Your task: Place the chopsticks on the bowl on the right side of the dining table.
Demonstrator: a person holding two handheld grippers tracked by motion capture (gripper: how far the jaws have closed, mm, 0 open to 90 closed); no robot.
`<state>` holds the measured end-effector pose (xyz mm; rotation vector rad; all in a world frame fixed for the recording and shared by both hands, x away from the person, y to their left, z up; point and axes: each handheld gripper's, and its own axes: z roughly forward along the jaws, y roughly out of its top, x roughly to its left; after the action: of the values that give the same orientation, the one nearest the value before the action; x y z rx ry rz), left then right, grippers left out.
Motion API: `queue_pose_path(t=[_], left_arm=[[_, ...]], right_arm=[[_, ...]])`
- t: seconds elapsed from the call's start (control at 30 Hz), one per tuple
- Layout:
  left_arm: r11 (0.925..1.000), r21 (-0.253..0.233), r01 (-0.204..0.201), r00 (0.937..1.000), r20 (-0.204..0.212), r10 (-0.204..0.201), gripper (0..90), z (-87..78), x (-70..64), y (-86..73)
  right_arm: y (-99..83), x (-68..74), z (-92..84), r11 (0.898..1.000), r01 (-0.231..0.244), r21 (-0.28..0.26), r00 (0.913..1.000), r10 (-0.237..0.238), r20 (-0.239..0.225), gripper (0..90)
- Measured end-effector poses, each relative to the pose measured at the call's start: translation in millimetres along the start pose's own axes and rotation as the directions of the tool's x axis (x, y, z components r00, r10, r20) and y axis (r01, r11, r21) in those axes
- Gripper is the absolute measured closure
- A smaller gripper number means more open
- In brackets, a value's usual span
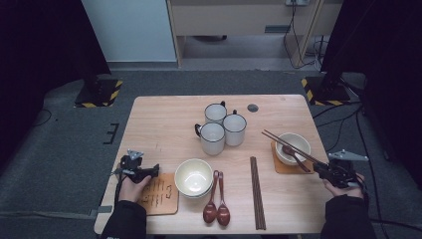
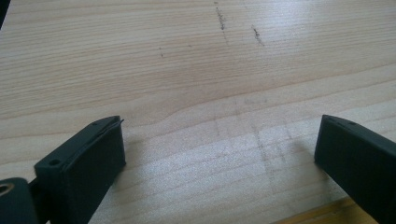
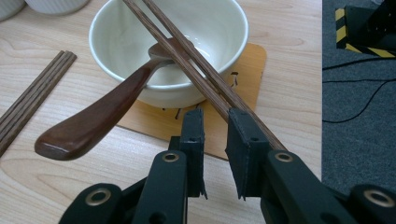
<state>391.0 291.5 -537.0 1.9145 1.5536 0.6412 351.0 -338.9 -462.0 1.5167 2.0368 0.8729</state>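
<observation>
The chopsticks (image 3: 196, 70) lie across the bowl (image 3: 116, 42) at the upper middle of the right gripper view, their near ends clamped between the right gripper (image 3: 215, 122) jaws. Best lower them level onto the rim, clear of the spoon (image 3: 107, 109), before letting go. Their far tips are cut off at the top edge. At the lower left of the high view, the left gripper (image 1: 152, 171) jaws stand apart over bare table (image 2: 187, 70)
</observation>
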Motion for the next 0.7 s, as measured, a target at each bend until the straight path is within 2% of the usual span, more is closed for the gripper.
queue_pose_path(t=[0.2,0.7], left_arm=[[1.0,0.0,0.0,1.0,0.0,0.0,0.8,0.0,0.0,0.0],[1.0,0.0,0.0,1.0,0.0,0.0,0.7,0.0,0.0,0.0]], right_arm=[[1.1,2.3,2.8,1.0,0.011,0.004,0.9999,-0.011,0.008,76.4],[0.6,-0.9,5.7,1.0,0.004,0.005,0.9998,-0.004,0.02,75.9]])
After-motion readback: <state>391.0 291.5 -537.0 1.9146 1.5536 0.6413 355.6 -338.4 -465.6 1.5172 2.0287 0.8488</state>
